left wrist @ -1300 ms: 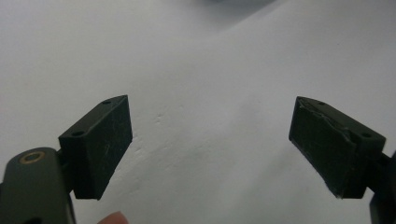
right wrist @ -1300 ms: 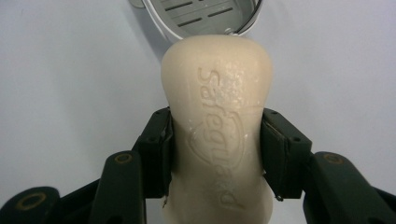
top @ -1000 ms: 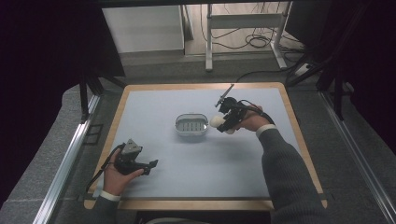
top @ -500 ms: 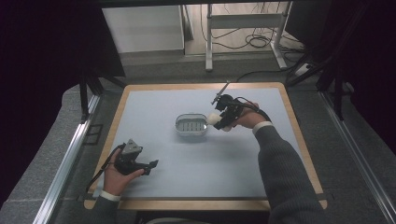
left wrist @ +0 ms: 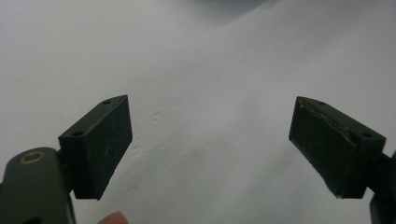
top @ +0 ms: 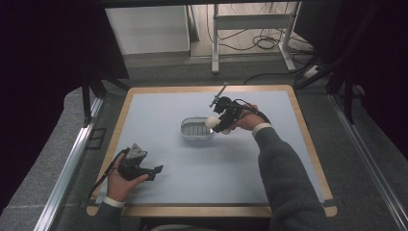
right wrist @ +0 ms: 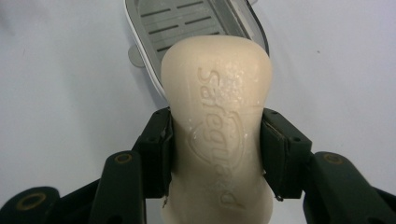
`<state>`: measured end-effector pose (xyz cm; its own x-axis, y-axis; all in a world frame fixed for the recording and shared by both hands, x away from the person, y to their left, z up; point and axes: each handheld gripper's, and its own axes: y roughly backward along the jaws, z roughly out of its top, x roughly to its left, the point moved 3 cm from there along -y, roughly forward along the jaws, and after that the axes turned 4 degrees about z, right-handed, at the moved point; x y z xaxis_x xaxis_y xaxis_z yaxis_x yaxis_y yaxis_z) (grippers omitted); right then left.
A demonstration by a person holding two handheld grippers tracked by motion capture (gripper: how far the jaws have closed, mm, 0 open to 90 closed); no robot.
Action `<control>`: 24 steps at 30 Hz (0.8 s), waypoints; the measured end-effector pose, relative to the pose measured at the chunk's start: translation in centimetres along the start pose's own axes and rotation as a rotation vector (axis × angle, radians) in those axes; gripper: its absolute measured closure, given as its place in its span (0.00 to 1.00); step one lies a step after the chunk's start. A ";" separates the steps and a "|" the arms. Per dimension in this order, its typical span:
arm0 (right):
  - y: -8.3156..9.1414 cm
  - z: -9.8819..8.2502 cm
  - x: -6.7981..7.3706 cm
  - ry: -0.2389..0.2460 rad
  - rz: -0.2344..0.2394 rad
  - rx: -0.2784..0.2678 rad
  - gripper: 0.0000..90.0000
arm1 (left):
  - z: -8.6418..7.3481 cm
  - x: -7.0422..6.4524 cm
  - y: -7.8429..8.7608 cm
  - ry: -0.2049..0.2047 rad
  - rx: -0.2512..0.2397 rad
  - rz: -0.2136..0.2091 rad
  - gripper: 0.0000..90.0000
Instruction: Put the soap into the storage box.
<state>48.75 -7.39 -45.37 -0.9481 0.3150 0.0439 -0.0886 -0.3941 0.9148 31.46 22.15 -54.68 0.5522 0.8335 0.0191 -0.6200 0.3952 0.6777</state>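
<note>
1. Soap bar point(right wrist: 215, 126): cream, embossed lettering on top face, clamped at its waist between both jaws of right gripper point(right wrist: 215, 154); far end overhangs near rim of soap dish in right gripper view. Seen in high view as pale lump point(top: 212, 122) at right end of dish, off the desk surface.
2. Desk point(top: 159, 110): wooden-edged, covered with pale blue-grey mat; largest item in high view. Carries dish near centre, left gripper near front left corner.
3. Right forearm, grey sleeve point(top: 284, 178): enters from bottom right in high view, reaches forward to mid-desk.
4. Right gripper point(top: 220, 121): held in right hand point(top: 244, 120), jaws pointing left toward dish, closed onto soap. Cable trailing off behind.
5. Left gripper point(top: 155, 171): held in left hand point(top: 120, 180), resting low at front left of desk, well apart from dish. Grey three-cornered plate on top. Jaws spread wide in left gripper view point(left wrist: 210, 154), nothing between them, bare mat beneath. Fingertip point(left wrist: 112, 218) at bottom edge of that view.
6. Soap dish point(top: 196, 129): oval, white rim, grey slotted insert point(right wrist: 187, 21); sits flat near centre of desk. Interior empty apart from insert; soap above near rim, contact with rim cannot be told.
</note>
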 end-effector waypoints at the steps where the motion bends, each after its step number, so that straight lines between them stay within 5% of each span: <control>1: -0.2 0.2 0.0 0.003 -0.005 -0.005 0.54 | 0.0 0.0 -0.1 -0.001 0.002 0.000 0.15; 24: -3.2 4.1 0.4 0.079 0.014 -0.001 0.55 | -0.1 0.1 -0.2 0.004 0.006 -0.005 0.15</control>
<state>49.94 -2.45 -46.58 -0.9704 0.2401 0.0249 -0.0753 -0.3990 0.9139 31.56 22.20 -54.90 0.5530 0.8331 0.0134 -0.6143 0.3968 0.6820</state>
